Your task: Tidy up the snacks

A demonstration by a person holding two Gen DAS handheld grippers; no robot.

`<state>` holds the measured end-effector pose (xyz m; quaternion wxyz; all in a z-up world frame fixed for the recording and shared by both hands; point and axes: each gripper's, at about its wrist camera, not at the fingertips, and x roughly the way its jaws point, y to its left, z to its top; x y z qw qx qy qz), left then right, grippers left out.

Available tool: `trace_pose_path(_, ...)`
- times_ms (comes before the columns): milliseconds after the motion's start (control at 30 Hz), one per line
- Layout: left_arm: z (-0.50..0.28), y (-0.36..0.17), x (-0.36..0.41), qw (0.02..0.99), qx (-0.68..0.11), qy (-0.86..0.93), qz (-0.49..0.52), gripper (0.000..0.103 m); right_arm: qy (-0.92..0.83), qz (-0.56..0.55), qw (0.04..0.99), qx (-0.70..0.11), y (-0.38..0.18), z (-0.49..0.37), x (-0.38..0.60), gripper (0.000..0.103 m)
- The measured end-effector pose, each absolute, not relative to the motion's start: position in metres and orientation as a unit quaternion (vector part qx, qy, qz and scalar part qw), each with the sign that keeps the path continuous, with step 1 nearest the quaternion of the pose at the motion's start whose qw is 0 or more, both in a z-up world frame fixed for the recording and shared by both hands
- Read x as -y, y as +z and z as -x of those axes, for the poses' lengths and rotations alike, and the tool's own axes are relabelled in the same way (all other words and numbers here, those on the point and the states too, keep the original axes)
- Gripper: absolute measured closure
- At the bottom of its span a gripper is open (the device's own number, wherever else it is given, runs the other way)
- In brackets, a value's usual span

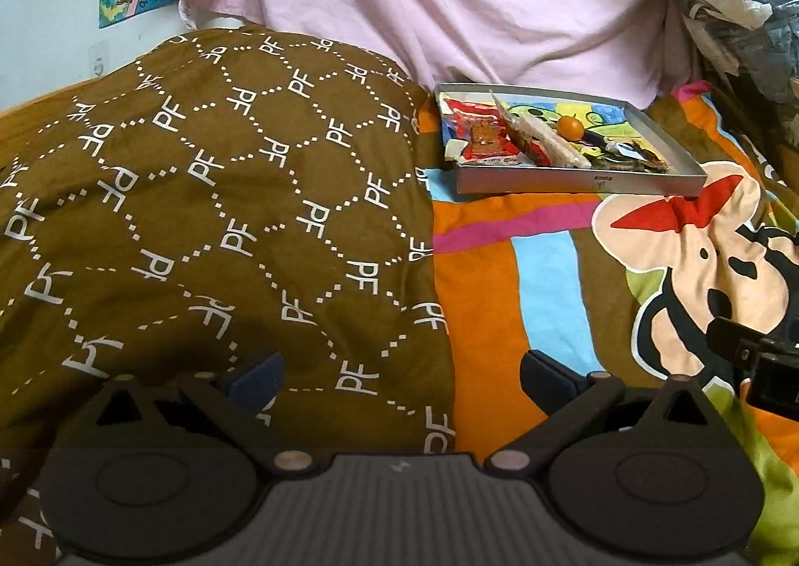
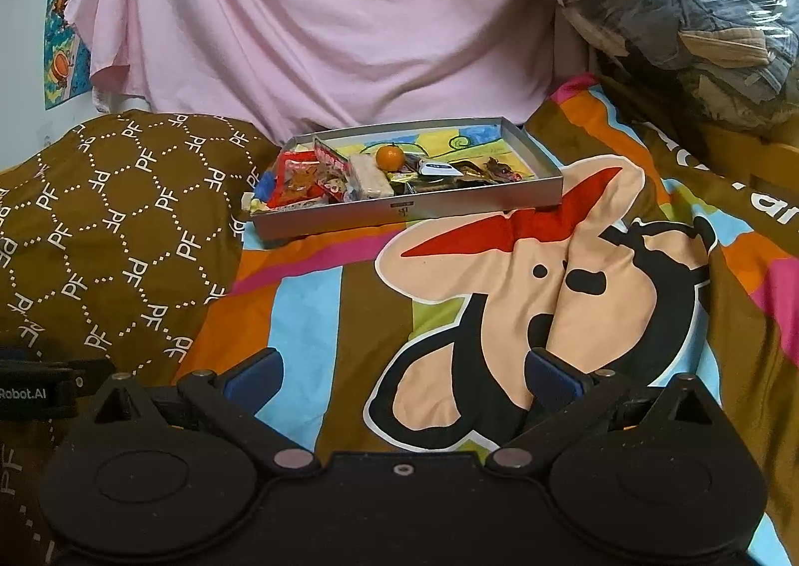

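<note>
1. Snacks point(image 2: 319, 181) lie in a flat grey box point(image 2: 409, 211) on the bright cartoon blanket point(image 2: 499, 276).
2. A small orange point(image 2: 389, 156) sits among the packets.
3. The left gripper point(image 1: 402, 379) has its fingers wide apart, holding nothing, over the brown pillow point(image 1: 224, 191).
4. The right gripper point(image 2: 402, 379) is also spread apart and empty, well away from the box.

The left gripper point(image 1: 402, 374) hangs with its jaws wide apart above a brown patterned quilt point(image 1: 224, 196). Well ahead, a shallow grey cardboard tray point(image 1: 574, 181) holds red snack packets point(image 1: 482, 137) and a small orange fruit point(image 1: 570, 127).
</note>
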<state>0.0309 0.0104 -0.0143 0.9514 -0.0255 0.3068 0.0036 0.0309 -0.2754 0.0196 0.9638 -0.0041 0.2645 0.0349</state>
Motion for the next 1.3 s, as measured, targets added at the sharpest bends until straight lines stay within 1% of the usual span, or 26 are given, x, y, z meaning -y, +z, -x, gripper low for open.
trace_pose_path(1300, -0.0313, -0.0160, -0.0072, 0.949, -0.315, 0.006, 0.017, 0.000, 0.037, 0.004, 0.961, -0.273, 0.0145, -0.0295, 0.2751, 0.001)
